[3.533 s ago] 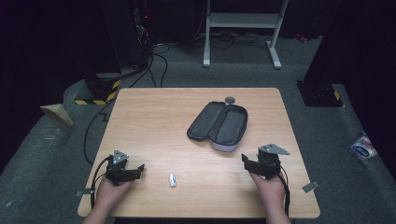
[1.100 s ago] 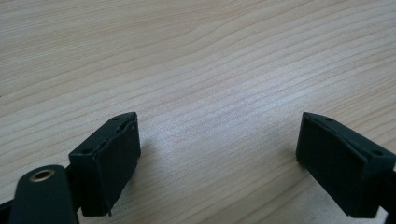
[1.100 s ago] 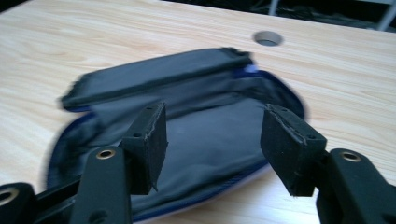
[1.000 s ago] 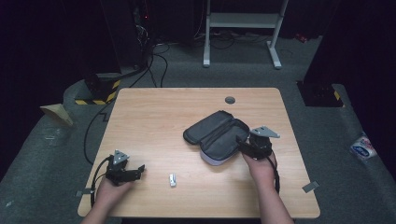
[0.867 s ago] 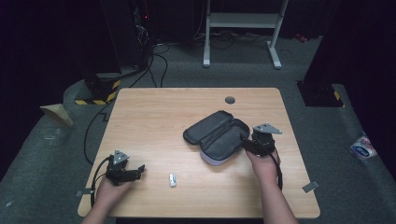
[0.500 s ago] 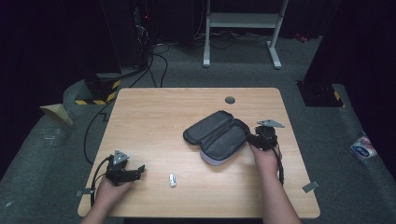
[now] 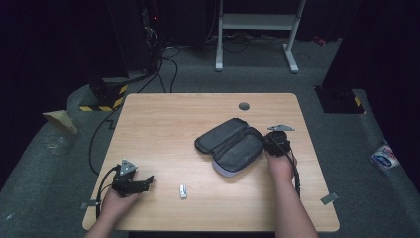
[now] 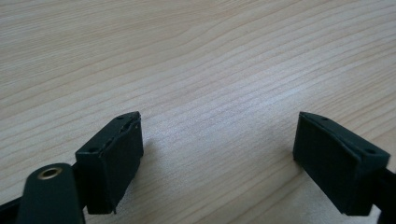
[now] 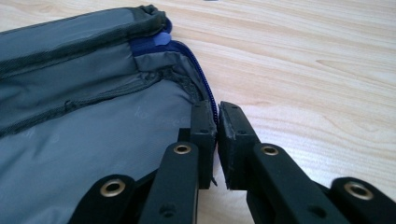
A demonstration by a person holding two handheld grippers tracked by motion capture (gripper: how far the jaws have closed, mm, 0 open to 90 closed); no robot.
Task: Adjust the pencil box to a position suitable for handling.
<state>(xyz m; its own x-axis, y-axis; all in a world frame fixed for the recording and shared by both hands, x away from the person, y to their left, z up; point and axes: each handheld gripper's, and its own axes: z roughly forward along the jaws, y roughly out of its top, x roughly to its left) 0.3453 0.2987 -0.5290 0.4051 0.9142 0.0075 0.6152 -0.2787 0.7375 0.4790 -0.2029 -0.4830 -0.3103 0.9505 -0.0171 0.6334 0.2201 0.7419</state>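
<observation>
i have the right gripper (image 9: pixel 215 140) at the right edge of the table (image 7: pixel 163 119), with its jaws closed on the rim of the open pouch (image 7: pixel 233 145). the jaws have just been closing, and the right gripper view shows the pads pinching the blue zipper edge (image 9: pixel 205 91) of the pouch wall between them. my judgement is that the grip is taken at the rim because that is the one thin, firm part the pads can bite on; the padded panels would slip.

the left gripper (image 8: pixel 219 158) rests near the front left corner of the table, well apart from the pouch. its jaws stand apart with bare wood between them, holding nothing. i judge it is parked there to stay out of the working arm's way.

the pouch lies right of the table's centre, set diagonally, its far end pointing toward the back edge. it is a dark grey soft case, unzipped and folded open so that two long halves lie side by side, with a paler lining showing at the near end. a blue pull tab (image 9: pixel 162 39) sits at the far end of the zipper.

a small pale object (image 7: pixel 183 190) lies near the front edge, between the two hands; what it is i cannot tell.
</observation>
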